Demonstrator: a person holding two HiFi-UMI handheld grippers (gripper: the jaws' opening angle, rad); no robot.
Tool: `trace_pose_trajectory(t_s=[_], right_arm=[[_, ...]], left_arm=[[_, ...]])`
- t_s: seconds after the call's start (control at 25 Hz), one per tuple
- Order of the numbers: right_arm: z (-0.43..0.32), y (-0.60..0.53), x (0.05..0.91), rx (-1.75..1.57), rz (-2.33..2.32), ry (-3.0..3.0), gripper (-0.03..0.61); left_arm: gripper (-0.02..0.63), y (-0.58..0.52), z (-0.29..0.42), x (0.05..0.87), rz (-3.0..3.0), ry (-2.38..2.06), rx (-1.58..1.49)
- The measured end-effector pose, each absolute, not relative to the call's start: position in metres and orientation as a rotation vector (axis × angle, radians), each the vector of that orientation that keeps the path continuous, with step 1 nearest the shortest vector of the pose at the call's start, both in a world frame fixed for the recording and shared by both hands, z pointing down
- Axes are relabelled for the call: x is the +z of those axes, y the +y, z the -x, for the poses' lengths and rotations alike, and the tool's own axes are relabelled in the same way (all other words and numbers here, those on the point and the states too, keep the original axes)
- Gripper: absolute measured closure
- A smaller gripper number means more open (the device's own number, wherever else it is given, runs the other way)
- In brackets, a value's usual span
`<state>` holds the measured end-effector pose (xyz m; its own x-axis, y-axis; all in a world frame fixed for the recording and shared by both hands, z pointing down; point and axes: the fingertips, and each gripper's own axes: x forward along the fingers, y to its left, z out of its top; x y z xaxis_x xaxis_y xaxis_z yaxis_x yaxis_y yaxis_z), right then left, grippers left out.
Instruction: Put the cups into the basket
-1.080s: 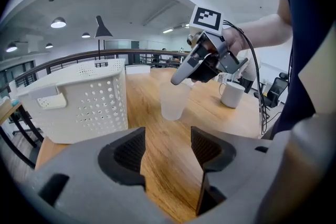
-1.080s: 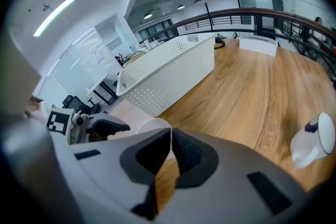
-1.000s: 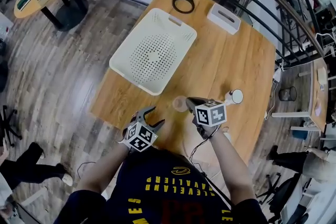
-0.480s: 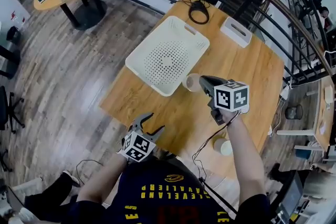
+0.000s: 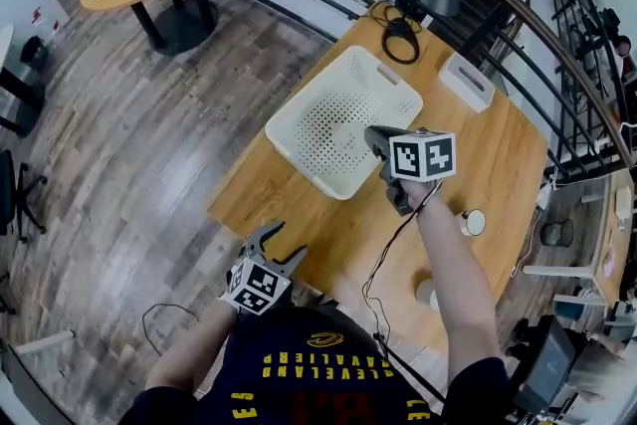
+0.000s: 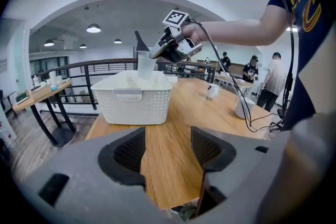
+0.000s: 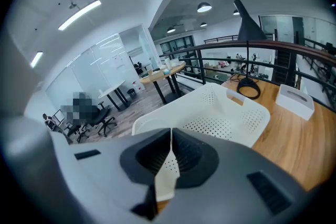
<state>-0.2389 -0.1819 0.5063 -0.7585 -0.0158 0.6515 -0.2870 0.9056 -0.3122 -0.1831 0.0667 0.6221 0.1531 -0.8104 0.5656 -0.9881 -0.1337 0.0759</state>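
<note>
- Carrying one cup (image 7: 167, 178) by its thin wall, I hold it above the basket (image 7: 157, 117), not yet inside.
- My right gripper (image 7: 170, 139) is pinched tight on that wall.
- A second cup (image 5: 472, 222) and a third cup (image 5: 426, 294) wait on the table (image 5: 498, 154).
- My left gripper (image 6: 167, 152) hangs spread and empty at the near table edge.
- Next move, as I judge it: lower the cup into the basket, then release.

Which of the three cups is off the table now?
The translucent cup pinched in the right gripper, over the basket. The nearer cup and the farther cup rest on the table.
</note>
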Motion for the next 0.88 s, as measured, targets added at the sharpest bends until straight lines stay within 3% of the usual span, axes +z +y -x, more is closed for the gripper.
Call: trace_pose_trajectory(t_s=[0.36,0.88], right_arm=[[0.302,-0.177,0.548,0.468,-0.215,-2.298,0.558],[0.33,-0.175,0.626,0.514,-0.219,-2.187,0.558]], left_arm=[[0.337,0.077,0.232,0.627,-1.977,-1.716,0.553],[0.337,0.085,0.274,0.641,-1.939,-1.706,0.558]])
